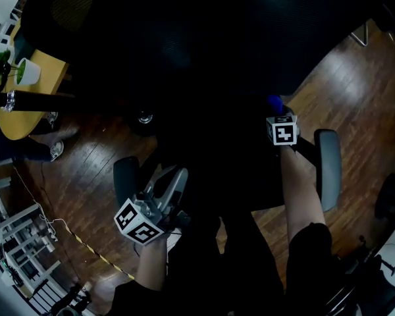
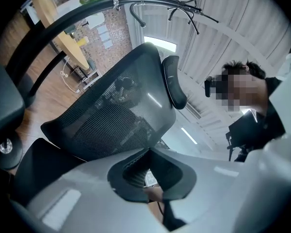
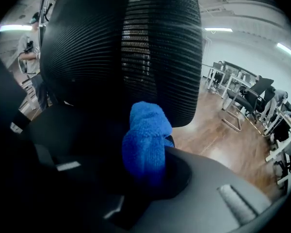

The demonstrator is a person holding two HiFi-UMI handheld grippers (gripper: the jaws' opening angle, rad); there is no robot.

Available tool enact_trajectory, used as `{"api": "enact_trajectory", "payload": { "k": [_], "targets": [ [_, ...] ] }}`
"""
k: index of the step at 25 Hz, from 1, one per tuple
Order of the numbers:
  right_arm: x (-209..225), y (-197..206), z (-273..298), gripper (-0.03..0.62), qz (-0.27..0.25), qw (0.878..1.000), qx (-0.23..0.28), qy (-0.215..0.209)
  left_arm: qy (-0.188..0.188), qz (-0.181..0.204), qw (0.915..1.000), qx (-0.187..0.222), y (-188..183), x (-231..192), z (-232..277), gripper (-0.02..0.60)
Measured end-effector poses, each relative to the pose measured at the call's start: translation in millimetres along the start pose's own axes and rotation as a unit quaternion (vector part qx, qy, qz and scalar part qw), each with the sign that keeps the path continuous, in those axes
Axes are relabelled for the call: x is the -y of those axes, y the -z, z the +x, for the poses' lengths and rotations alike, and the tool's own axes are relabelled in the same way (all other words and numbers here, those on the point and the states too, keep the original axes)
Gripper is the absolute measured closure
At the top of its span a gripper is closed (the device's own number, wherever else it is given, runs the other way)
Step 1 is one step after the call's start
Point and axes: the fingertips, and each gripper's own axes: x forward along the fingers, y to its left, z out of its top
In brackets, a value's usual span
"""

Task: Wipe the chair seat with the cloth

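A black mesh office chair fills the middle of the head view, its seat (image 1: 217, 166) very dark between two grey armrests (image 1: 328, 166). My right gripper (image 1: 277, 108) hangs over the seat's right side, near the backrest (image 3: 136, 47). It is shut on a bunched blue cloth (image 3: 145, 142), which sticks up from the jaws of the right gripper (image 3: 150, 176). The cloth (image 1: 274, 102) shows as a small blue spot in the head view. My left gripper (image 1: 168, 174) is at the seat's front left, tilted up toward the backrest (image 2: 121, 115). The left gripper (image 2: 150, 152) is shut and holds nothing.
A round wooden table (image 1: 33, 104) with a white cup (image 1: 27, 72) stands at the far left. Yellow-black tape (image 1: 99, 257) crosses the wood floor beside a white rack (image 1: 20, 242). Other chairs and desks (image 3: 242, 96) stand on the right. A coat stand (image 2: 184, 6) rises behind the chair.
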Motion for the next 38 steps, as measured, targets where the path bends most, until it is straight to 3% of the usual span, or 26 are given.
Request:
{"api": "enact_trajectory", "payload": {
  "k": [6,9,14,19,24,31,38],
  "targets": [
    [3.0,-15.3,-9.8,0.556,-0.012,1.0,0.025,0.006,-0.005,-0.002,0.9999,0.011,-0.4,0.9,-8.6,0.589],
    [-26.1,-18.9,-16.8,0.556,-0.019,0.999,0.037,-0.007,-0.007,-0.008,0.9997,0.023,-3.8,1.7,-20.4,0.589],
    [-151.9,-43.1,-15.1,0.556,-0.051,0.991,0.056,-0.114,-0.01,-0.009,0.9984,0.055,-12.6,14.7,-34.3,0.589],
    [-302.1,-66.1,-9.4,0.556,-0.086,0.968,0.059,-0.228,-0.016,-0.008,0.9959,0.089,-29.8,12.0,-53.8,0.589],
    [-389.8,-45.9,-7.4,0.556,-0.115,0.949,0.011,-0.294,-0.021,-0.017,0.9942,0.104,-37.9,11.4,-59.0,0.589],
    [-384.3,-24.3,7.0,0.556,-0.115,0.951,0.019,-0.285,-0.028,-0.014,0.9942,0.103,-28.8,-3.6,-67.4,0.589],
    [-268.8,5.7,13.7,0.556,-0.065,0.979,0.004,-0.193,-0.026,-0.002,0.997,0.073,-24.6,-0.4,-57.6,0.589]
  ]
}}
